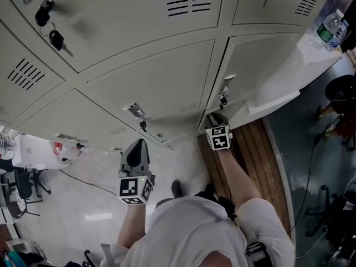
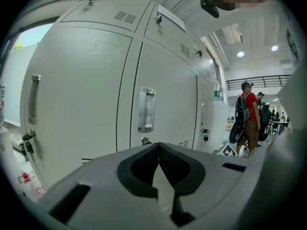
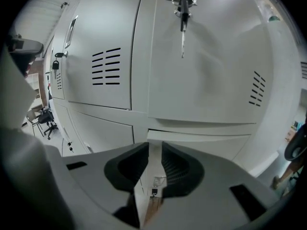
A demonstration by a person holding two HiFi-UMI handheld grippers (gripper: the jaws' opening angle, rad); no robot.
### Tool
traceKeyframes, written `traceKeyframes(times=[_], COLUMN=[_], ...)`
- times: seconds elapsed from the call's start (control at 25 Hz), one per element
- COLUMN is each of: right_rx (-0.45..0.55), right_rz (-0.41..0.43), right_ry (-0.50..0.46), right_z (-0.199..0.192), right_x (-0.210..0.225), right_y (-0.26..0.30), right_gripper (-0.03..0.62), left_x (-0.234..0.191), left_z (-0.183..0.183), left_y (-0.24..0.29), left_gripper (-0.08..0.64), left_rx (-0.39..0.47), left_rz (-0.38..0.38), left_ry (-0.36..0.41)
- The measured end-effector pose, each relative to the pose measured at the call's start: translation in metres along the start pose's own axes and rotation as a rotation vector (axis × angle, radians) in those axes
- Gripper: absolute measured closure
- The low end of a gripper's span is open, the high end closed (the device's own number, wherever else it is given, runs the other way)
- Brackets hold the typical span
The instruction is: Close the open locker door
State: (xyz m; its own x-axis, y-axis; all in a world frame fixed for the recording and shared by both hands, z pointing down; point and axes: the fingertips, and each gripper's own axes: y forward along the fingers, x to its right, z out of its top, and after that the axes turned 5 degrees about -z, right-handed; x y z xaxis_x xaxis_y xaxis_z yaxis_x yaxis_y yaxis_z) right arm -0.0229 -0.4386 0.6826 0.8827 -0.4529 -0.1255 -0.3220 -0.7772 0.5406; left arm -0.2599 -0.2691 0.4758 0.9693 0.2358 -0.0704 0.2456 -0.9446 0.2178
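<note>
The lower right locker door (image 1: 267, 71) stands slightly ajar, its free edge with handle and key (image 1: 224, 90) on the left. My right gripper (image 1: 216, 117) is right at the bottom of that edge. In the right gripper view its jaws (image 3: 155, 147) stand a narrow gap apart. The door's edge (image 3: 154, 176) and a lock with key show through the gap; whether the pads touch it is unclear. My left gripper (image 1: 137, 146) hangs lower left, in front of closed locker doors (image 2: 163, 95), its jaws (image 2: 158, 147) shut and empty.
A wooden bench (image 1: 261, 149) runs under my right arm. Water bottles (image 1: 332, 29) stand on a white ledge at upper right. Keys hang from other locks (image 1: 55, 38) (image 3: 183, 13). An office chair (image 1: 25, 185) sits far left. A person in a red shirt (image 2: 247, 119) stands down the aisle.
</note>
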Motion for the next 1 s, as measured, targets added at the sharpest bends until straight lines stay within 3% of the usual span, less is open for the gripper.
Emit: traceKeyframes(times=[0.36,0.52,1.0], right_rx=[-0.001,-0.005,-0.005], right_rz=[-0.02,-0.052,-0.071], right_ry=[0.001,0.011,0.004], right_z=[0.009,0.011,0.01], right_x=[0.005,0.01,0.012], right_y=[0.018,0.02,0.015], right_gripper=[0.518,0.557,0.572], left_x=[-0.01,-0.012,-0.01], left_z=[-0.004,-0.003,-0.002], left_y=[-0.005,-0.005,-0.006], left_gripper=[0.552,0.552,0.552], left_rx=[-0.014,-0.015,-0.013], left_rz=[0.029,0.034,0.021], left_ry=[-0.001,0.003,0.007])
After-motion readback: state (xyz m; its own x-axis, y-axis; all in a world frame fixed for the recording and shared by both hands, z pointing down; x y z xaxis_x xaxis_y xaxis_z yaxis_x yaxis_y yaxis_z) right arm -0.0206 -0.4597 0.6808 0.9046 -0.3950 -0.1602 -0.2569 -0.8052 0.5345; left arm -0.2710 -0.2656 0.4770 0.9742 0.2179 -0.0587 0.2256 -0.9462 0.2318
